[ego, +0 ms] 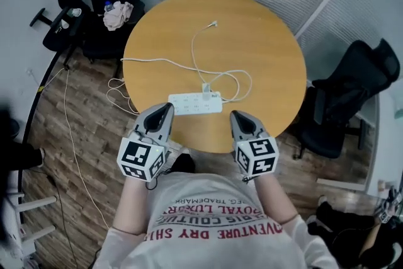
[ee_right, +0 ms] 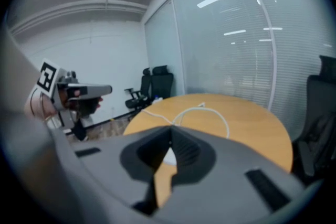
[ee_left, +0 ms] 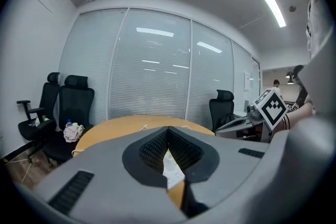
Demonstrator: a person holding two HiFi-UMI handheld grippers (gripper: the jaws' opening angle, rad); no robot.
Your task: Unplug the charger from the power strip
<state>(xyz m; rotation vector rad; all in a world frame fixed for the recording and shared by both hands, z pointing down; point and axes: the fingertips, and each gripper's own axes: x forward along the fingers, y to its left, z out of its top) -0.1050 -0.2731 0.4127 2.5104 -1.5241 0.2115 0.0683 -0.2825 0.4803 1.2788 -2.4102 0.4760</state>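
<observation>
Both shut, empty: left gripper (ego: 167, 108), right gripper (ego: 237, 115), tilted down at table (ego: 258, 41) edge. Ahead, power strip (ego: 189, 104), charger (ego: 206, 89) plugged in.

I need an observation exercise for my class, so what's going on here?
A person holds a gripper in each hand at the near edge of a round table. The left gripper and right gripper are both shut and empty, just short of the white power strip. The charger is plugged in, untouched.
</observation>
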